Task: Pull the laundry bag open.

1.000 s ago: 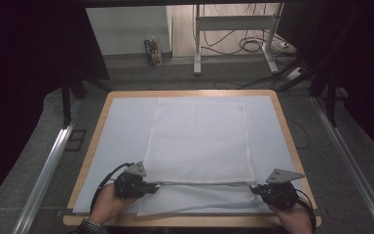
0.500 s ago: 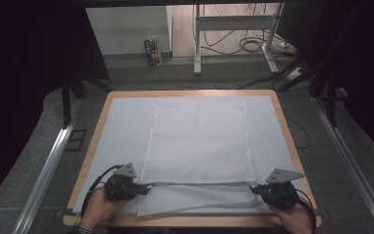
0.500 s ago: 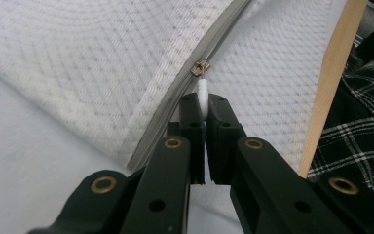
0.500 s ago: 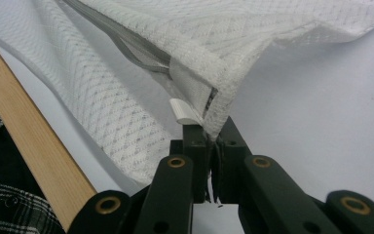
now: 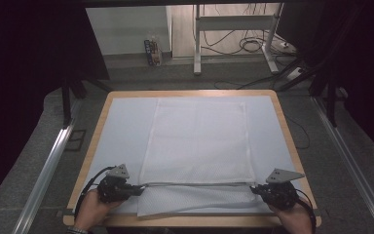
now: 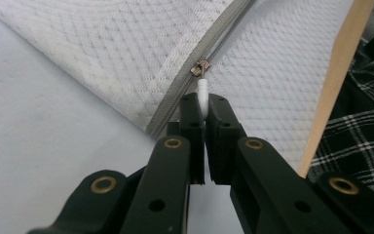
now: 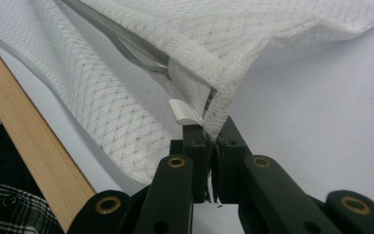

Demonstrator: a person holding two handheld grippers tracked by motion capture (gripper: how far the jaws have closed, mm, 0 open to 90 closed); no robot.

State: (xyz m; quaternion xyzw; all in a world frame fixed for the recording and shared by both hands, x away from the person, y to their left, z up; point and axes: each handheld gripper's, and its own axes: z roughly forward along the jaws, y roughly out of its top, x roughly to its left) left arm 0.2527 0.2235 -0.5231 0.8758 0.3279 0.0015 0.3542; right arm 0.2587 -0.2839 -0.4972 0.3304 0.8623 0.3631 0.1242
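Two grippers | left gripper pinches zipper pull | right gripper clamps mesh bag corner

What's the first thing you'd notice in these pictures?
A big white mesh bag lies flat in the middle of the table. At its near edge, the left tool pinches the white zipper pull, and the right tool grips the bag's corner.

I see a wood-edged counter with a pale blue top, grey speckled floor, metal rails, white frame legs, tangled cables, dark surroundings
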